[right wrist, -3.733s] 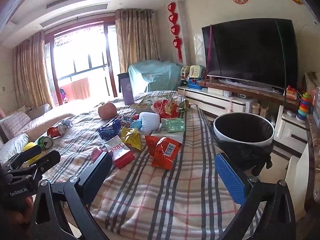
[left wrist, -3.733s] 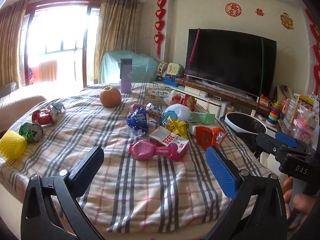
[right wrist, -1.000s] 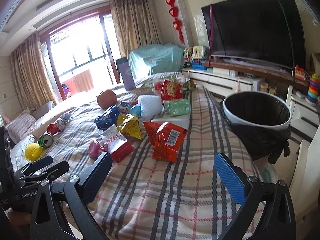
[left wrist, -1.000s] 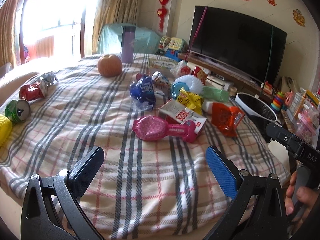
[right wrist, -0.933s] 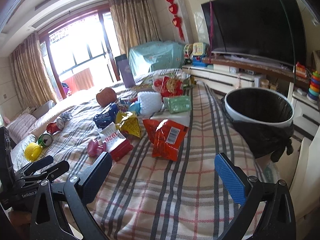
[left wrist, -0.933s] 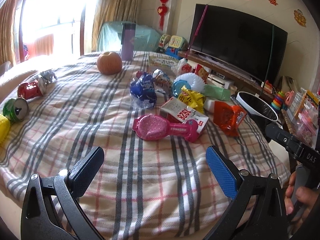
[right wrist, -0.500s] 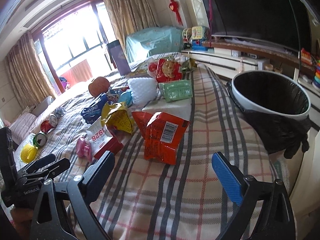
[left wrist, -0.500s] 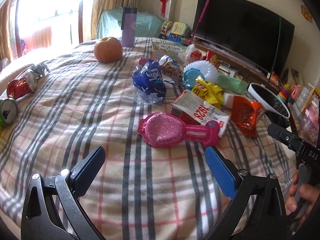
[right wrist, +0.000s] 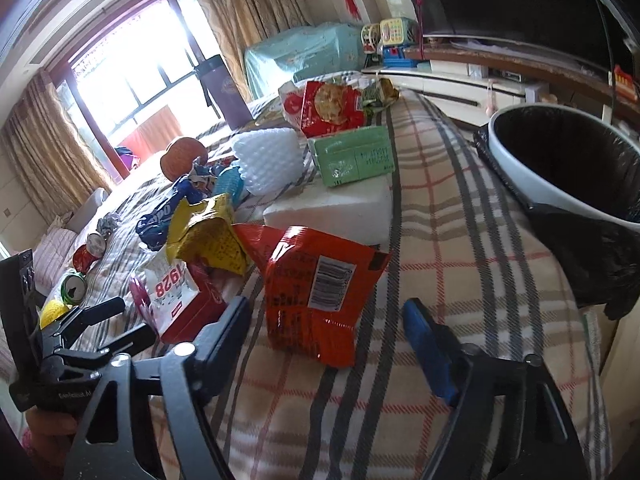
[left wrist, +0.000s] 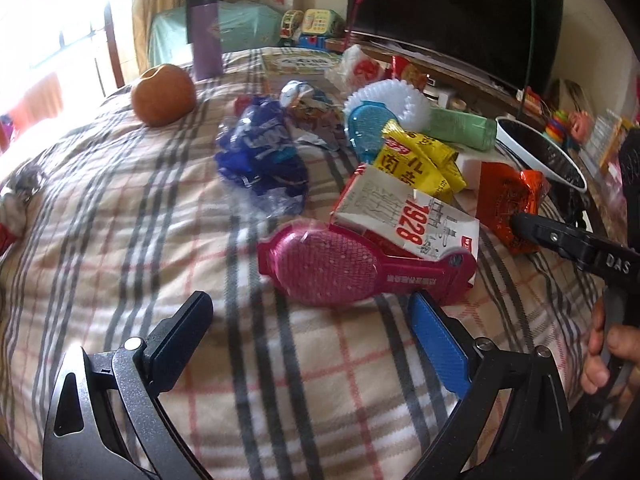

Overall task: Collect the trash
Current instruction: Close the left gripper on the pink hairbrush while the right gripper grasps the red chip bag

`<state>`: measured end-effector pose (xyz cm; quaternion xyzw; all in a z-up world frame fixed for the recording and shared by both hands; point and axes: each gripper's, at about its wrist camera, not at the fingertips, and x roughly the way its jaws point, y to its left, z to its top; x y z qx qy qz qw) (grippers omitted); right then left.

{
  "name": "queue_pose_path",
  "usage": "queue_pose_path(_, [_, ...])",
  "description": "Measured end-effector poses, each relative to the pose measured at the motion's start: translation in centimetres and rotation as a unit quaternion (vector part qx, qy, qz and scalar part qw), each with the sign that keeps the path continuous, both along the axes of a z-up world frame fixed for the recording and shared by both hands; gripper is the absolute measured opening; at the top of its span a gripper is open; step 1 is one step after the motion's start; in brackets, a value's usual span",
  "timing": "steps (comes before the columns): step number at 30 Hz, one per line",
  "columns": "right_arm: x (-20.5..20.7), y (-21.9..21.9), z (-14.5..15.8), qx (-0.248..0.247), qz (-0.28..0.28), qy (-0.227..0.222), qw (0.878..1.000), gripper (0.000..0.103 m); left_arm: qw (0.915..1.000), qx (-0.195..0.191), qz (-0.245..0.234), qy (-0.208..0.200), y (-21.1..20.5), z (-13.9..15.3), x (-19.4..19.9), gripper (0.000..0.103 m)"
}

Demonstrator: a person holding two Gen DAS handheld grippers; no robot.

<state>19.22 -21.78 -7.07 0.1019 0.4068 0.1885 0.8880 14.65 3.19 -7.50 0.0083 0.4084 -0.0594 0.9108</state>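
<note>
I am holding two grippers over a plaid blanket strewn with rubbish; entries run left to right.

Left wrist view:
- An orange fruit is sitting far left, a purple flask standing behind it.
- A crumpled blue wrapper is lying mid-blanket.
- My left gripper is pointing down at a pink brush; its jaws are closing, nothing between them, the brush just beyond the tips.
- A white carton marked 1928 is resting against the brush's far edge.
- A yellow packet is lying behind the carton.
- An orange-red snack bag is lying to the right, my right gripper's finger crossing in front of it.

Right wrist view:
- Cans are lying at the far left.
- The 1928 carton is sitting beside the yellow packet.
- My right gripper is closing its jaws, the pads not yet touching the orange-red snack bag, whose near edge lies between the fingertips.
- A white foam block is carrying a green pack.
- A black-lined bin is standing at the right beside the blanket's edge.
</note>
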Motion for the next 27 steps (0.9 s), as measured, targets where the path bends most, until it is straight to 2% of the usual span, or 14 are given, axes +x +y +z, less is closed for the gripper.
queue_pose_path(1, [0.1,0.0,0.0,0.001,0.000,0.001,1.000,0.053,1.0000,0.001,-0.003,0.003,-0.2,-0.2,0.1,0.080])
queue_pose_path(3, [0.2,-0.1,0.0,0.006,0.003,0.004,1.000,0.042,1.0000,0.000,-0.004,0.008,-0.3,-0.4,0.4,0.066])
queue_pose_path(5, [0.1,-0.3,-0.1,0.010,0.005,0.003,1.000,0.041,0.9999,-0.010,-0.006,0.003,-0.2,-0.2,0.4,0.053])
queue_pose_path(7, [-0.1,-0.4,0.0,0.011,0.005,0.000,1.000,0.035,0.9995,-0.030,-0.007,0.005,0.2,-0.1,0.6,0.027])
queue_pose_path(9, [-0.3,-0.4,0.0,0.013,0.008,-0.002,1.000,0.032,0.9988,-0.047,-0.006,0.009,0.7,-0.1,0.7,0.016])
queue_pose_path(14, [-1.1,-0.4,0.3,0.016,0.012,-0.011,1.000,0.029,0.9961,-0.086,0.004,0.016,1.7,0.0,-0.1,0.014])
queue_pose_path(15, [-1.2,-0.5,0.3,0.018,0.012,-0.011,1.000,0.029,0.9953,-0.095,0.009,0.017,1.9,0.1,-0.6,0.017])
queue_pose_path(17, [-1.4,-0.5,0.4,0.018,0.011,-0.014,1.000,0.029,0.9940,-0.107,0.018,0.017,2.2,0.3,-1.4,0.033])
queue_pose_path(18, [-1.5,-0.4,0.4,0.018,0.011,-0.016,1.000,0.029,0.9933,-0.113,0.023,0.012,2.4,0.5,-1.8,0.046])
queue_pose_path(19, [-1.6,-0.4,0.5,0.017,0.011,-0.017,1.000,0.029,0.9926,-0.118,0.030,0.007,2.4,0.7,-2.2,0.055])
queue_pose_path(24, [-2.0,-0.9,0.9,0.021,0.008,-0.024,0.999,0.029,0.9876,-0.150,0.044,0.002,2.2,1.6,-1.2,0.057])
queue_pose_path(27, [-2.1,-1.5,1.0,0.022,-0.002,-0.024,0.999,0.029,0.9868,-0.154,0.049,0.007,1.5,1.6,0.1,0.060])
